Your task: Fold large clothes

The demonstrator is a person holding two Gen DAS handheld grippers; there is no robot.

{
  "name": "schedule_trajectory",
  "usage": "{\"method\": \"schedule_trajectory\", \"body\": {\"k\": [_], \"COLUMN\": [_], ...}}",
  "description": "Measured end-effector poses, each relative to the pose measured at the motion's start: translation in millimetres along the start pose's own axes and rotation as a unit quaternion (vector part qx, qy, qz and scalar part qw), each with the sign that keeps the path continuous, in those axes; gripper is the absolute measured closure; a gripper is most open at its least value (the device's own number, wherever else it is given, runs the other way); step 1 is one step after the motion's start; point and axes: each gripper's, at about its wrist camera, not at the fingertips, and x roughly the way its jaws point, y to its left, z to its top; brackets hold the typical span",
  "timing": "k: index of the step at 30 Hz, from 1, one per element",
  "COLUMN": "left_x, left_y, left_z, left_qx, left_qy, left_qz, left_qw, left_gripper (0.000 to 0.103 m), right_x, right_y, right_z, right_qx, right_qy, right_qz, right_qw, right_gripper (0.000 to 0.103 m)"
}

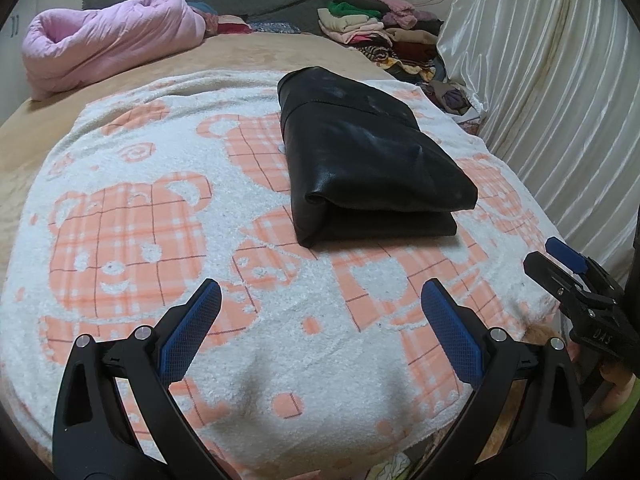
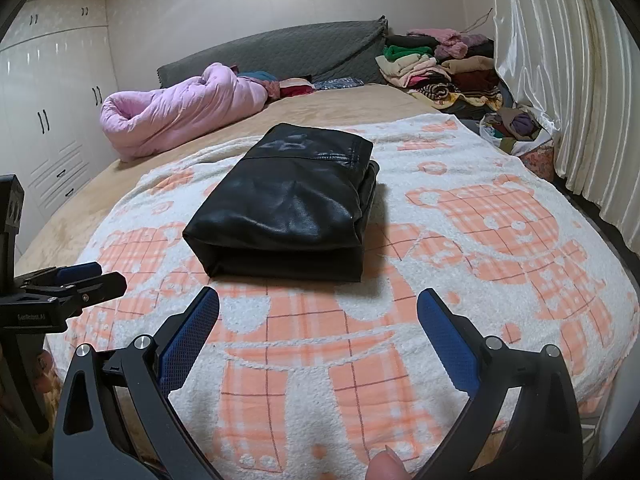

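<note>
A folded black leather jacket lies on the bear-print blanket spread over the bed, its long axis running away from me toward the grey headboard, the rounded fold nearest my cameras. I hold my left hand-held gripper low over the blanket, fingers spread wide and gripping nothing. My right hand-held gripper hovers level beside it, likewise released, short of the jacket's near edge.
</note>
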Motion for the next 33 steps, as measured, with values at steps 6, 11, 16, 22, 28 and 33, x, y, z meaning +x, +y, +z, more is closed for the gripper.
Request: {"method": "schedule_trajectory", "body": {"k": [6,11,16,22,28,33], "left_x": [-0.4,-0.4,-0.4,-0.3,-0.2,-1.1], "left_y": [0.2,0.0,0.3,0.6,0.2,0.6], "left_z": [0.1,0.0,0.2,-0.6,-1.3,-2.2], "left_qx": [-0.002,-0.002,-0.003,-0.004,-0.003,-0.004], "left_qy": [0.000,0.000,0.001,0.003,0.004,0.005], "left_qz": [0.001,0.003,0.003,0.006,0.008,0.007], "left_qw": [1.0000,1.0000,1.0000,1.0000,1.0000,1.0000], "left_gripper": [0.009,0.009,0.009,0.009,0.009,0.009], "right_x": [0.4,1.6,1.8,1.1,1.5,0.0], "right_y": [-0.3,1.7,1.7,2.4,2.1,2.1], "right_z": [0.4,-0.3,-1.6,-1.6,-1.9,-2.2], "right_qx": [0.000,-0.002,-0.004,-0.003,-0.004,-0.003], "right_qy": [0.002,0.005,0.006,0.005,0.006,0.004], "right_qz": [0.002,0.006,0.006,0.008,0.008,0.008], "right_qw": [1.000,1.000,1.000,1.000,1.000,1.000], "right_gripper": [0.004,0.004,0.004,0.004,0.004,0.004]}}
